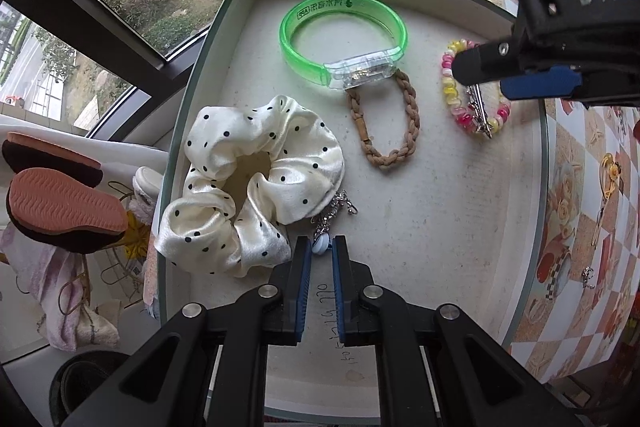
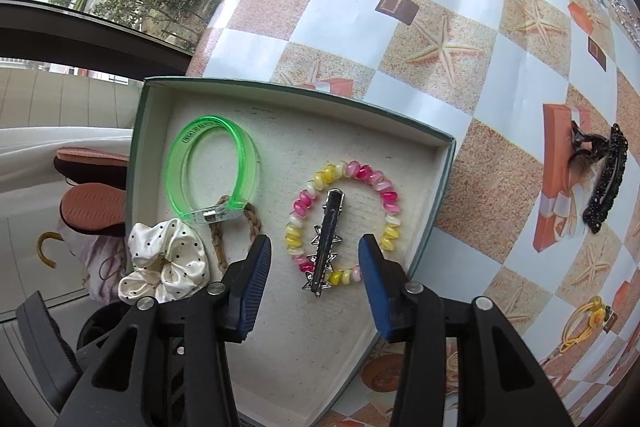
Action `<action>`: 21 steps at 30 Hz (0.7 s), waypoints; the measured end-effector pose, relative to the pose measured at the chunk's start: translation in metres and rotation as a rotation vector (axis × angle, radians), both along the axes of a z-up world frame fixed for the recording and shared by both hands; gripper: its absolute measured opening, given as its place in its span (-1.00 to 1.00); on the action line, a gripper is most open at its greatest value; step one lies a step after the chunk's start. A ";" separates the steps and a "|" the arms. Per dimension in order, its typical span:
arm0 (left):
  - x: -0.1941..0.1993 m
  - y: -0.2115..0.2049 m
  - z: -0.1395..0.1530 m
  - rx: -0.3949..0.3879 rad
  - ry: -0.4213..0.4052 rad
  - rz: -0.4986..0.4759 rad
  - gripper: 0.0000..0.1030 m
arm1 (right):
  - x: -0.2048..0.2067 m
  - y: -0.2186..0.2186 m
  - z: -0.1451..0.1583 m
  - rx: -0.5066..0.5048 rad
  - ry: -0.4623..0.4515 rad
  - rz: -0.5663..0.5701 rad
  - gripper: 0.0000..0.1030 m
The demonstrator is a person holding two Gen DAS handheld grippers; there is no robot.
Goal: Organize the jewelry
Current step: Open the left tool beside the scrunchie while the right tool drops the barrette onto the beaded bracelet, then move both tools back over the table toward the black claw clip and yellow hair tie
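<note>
— Left wrist view: left gripper [image 1: 321, 251] was pinched on a small blue-white charm [image 1: 320, 247] with silver chain [image 1: 334, 211], low inside the box [image 1: 208, 39] beside the scrunchie [image 1: 248, 187]

— Right wrist view: right gripper [image 2: 314, 261] stood apart over the star clip [image 2: 325, 241] — resting across the bead bracelet [image 2: 344, 223]. Closing might have snagged beads and dragged both

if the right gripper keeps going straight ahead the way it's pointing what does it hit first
Most likely the silver star-studded hair clip, which lies between the open fingers of the right gripper, across the pink, yellow and white beaded bracelet on the box floor. Depth is unclear, so it may touch the floor first.
</note>
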State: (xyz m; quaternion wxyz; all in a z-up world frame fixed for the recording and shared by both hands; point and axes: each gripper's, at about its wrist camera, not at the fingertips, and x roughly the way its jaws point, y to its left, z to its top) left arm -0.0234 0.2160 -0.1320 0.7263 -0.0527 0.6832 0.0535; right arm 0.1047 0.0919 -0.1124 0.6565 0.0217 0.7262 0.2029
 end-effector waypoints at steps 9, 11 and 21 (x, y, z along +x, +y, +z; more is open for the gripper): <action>0.000 -0.013 0.019 0.033 -0.053 -0.050 1.00 | -0.003 -0.009 0.024 0.074 -0.010 -0.026 0.13; 0.001 -0.015 0.021 0.030 -0.050 -0.049 1.00 | -0.001 -0.013 0.028 0.083 -0.012 -0.035 0.15; 0.004 -0.022 0.037 0.106 -0.065 -0.052 1.00 | -0.008 -0.033 0.050 0.154 -0.029 -0.068 0.66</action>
